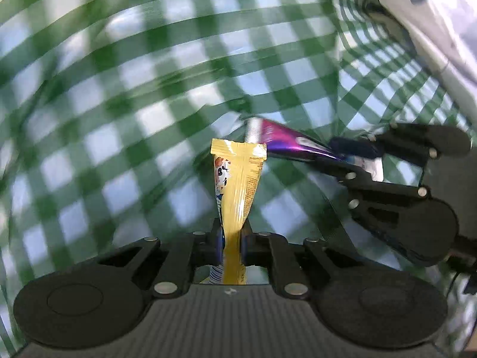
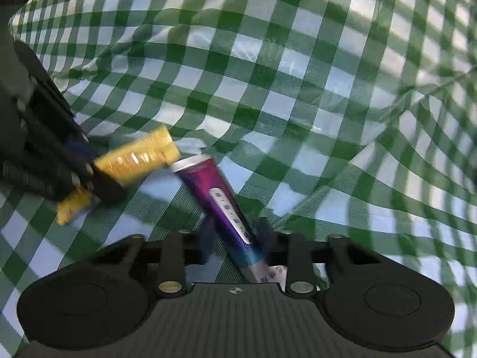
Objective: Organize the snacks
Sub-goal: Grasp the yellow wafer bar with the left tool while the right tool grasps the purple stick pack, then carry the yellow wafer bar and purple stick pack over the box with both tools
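So the left tongs (image 1: 232, 246) are clamped on a yellow snack packet (image 1: 238, 185), which sticks straight out past the tips. The right tongs (image 2: 235, 247) pinch a purple snack packet (image 2: 219, 197) running diagonally between them. Both are slim, glossy, crinkly foil sticks with flat sealed ends, their far ends nearly touching above a wrinkled green-and-white checked cloth (image 2: 298, 89) on the desk.

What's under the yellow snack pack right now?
Only green checked cloth shows beneath the yellow pack, gripped by the left gripper. The purple pack sits beside it, not underneath. Whatever the cloth covers is hidden.
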A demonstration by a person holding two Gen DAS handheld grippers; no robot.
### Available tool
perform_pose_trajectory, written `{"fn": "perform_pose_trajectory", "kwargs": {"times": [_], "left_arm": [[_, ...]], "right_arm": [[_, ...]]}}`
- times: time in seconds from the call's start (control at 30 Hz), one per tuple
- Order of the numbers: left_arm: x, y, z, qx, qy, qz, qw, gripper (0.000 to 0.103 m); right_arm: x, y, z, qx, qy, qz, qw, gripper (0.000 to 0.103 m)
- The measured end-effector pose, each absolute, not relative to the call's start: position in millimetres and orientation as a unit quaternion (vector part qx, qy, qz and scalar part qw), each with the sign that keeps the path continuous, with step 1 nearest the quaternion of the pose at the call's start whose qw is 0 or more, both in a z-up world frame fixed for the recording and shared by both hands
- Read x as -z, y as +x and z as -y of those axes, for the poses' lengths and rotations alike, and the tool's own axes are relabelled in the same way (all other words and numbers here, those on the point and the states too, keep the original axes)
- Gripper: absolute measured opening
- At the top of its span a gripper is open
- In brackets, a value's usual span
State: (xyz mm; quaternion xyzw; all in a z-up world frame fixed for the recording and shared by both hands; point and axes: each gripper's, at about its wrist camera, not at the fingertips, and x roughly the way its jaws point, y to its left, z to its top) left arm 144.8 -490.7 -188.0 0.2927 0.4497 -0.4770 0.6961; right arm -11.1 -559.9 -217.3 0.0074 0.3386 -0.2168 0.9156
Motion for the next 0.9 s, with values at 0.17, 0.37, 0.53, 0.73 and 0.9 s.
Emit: {"fn": "perform_pose_trajectory", "kwargs": {"times": [0.17, 0.37, 0.53, 0.73, 0.9], "left_arm": [[166.7, 124.9, 431.2, 0.472, 0.269, -0.470, 0.696, 0.012], [124.6, 108.3, 368.1, 0.456, 0.228, -0.477, 0.716, 0.012], [84.3, 81.1, 308.2, 0.448, 0.203, -0.464, 0.737, 0.012], [60.2, 77.6, 268.8, 0.431, 0.179, -0.464, 0.753, 0.012], [61.6, 87.1, 269.0, 0.428, 0.181, -0.461, 0.756, 0.012]], "right_arm": [[213.5, -40.6, 537.6, 0.279, 0.046, -0.335, 0.899, 0.017], [203.9, -60.8, 548.7, 0.345, 0.146, -0.332, 0.866, 0.000], [185.5, -98.2, 494.8, 0.326, 0.197, -0.298, 0.875, 0.000], [167.2, -86.4, 511.3, 0.349, 0.164, -0.299, 0.873, 0.054], [192.3, -59.4, 544.0, 0.349, 0.126, -0.356, 0.858, 0.061]]}}
